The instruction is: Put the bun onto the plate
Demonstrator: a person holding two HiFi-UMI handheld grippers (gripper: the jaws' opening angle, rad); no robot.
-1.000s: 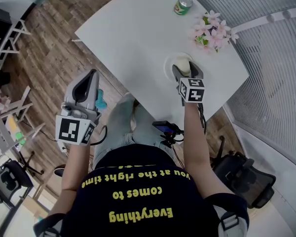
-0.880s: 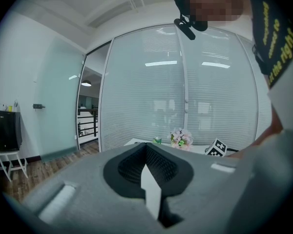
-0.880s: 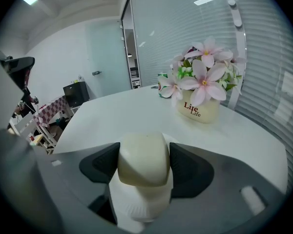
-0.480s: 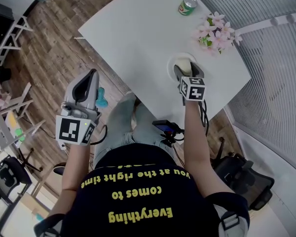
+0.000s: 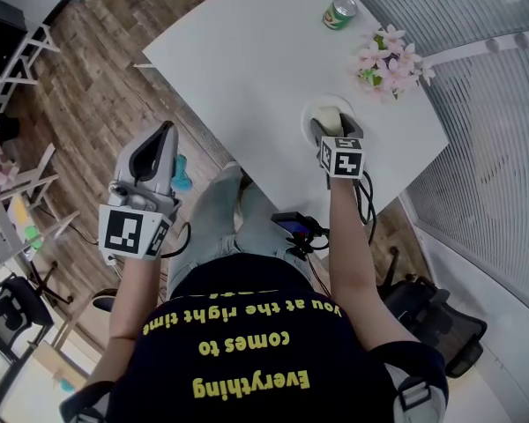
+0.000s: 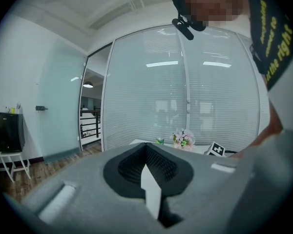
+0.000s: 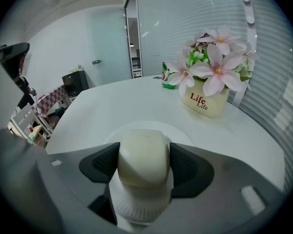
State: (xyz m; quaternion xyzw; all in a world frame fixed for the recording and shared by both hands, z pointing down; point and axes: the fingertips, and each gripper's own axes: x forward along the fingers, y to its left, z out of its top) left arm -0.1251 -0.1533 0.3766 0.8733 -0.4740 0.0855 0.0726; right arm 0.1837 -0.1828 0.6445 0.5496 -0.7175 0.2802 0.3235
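Pale cream, smooth and rounded, the bun (image 7: pixel 142 157) sits between the two dark ribbed pads of the right gripper (image 5: pixel 333 129). The claw stands wide, and both pads bear on the bun's flanks. The bun is directly over the white plate (image 7: pixel 188 139), whose rim shows at 10 and 2 o'clock around it. Whether its base already rests on the plate cannot be told.

The plate lies on the white table (image 5: pixel 238 69), near its edge on the person's side. A flower pot (image 7: pixel 205 99) stands at 1 o'clock from the plate, clear of it. A green can (image 5: pixel 339 11) stands farther off at 12 o'clock.

The left gripper (image 5: pixel 159 139) hangs off the table at 9 o'clock in the head view. Its claw is closed with nothing in it.

Assessment: the step in hand appears to be the set-down.

- Lower the bun until its base sits on the plate centre.
- Open both pads evenly, since a soft bun may cling to the ribbing.
- Lift straight up and back toward 6 o'clock, so the pads do not drag the bun or tip the light plate.
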